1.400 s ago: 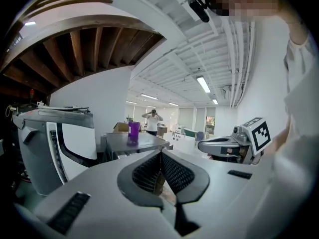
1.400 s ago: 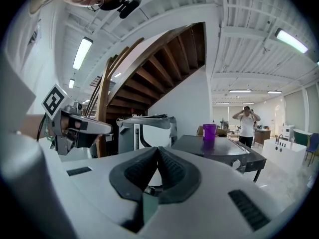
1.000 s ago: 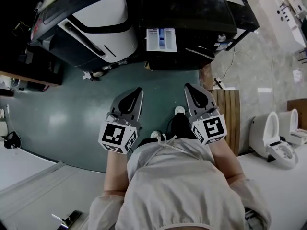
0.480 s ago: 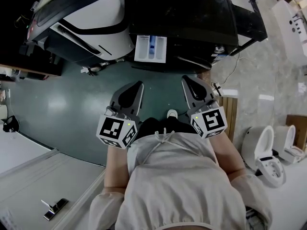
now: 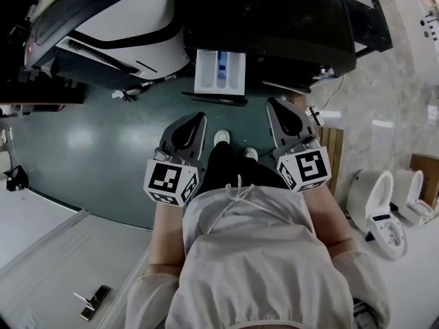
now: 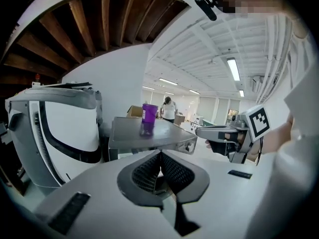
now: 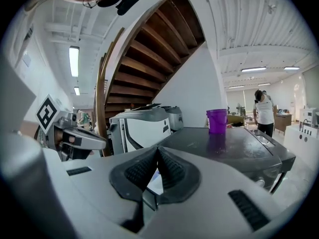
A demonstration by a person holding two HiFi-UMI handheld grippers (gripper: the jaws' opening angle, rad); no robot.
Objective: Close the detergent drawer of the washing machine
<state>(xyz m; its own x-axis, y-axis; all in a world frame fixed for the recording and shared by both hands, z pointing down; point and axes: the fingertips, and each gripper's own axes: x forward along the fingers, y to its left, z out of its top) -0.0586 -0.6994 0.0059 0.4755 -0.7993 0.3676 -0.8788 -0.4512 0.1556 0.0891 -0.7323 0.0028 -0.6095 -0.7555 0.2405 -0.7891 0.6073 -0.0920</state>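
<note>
Detergent drawer (image 5: 219, 72) stands pulled out from the front of the dark washing machine (image 5: 274, 26). Its white compartments and a blue insert are open to the head view, and nothing touches it.

Nearest, in front of the person's body, the two grippers are held either side of the legs. The left gripper (image 5: 197, 119) has its jaws pressed together with nothing between them. The right gripper (image 5: 276, 104) is the same, closed and empty. Both tips point toward the machine, and the drawer lies ahead and between them, apart from each.

Farther off, a purple cup (image 7: 217, 120) sits on the machine's top. A white-and-black appliance (image 5: 130, 19) stands just beside the machine on the left.

The push is not yet begun, and a few things could spoil it:
- A closed tip landing on one corner of the drawer front would likely skew it on its runners and jam it partway.
- A tip set too high could slide off the front edge into the open compartments.
- A hard shove might make the drawer bounce back out and shake the cup above.

From this steep angle the drawer's front face is barely visible, so I cannot say where its handle lies.
</note>
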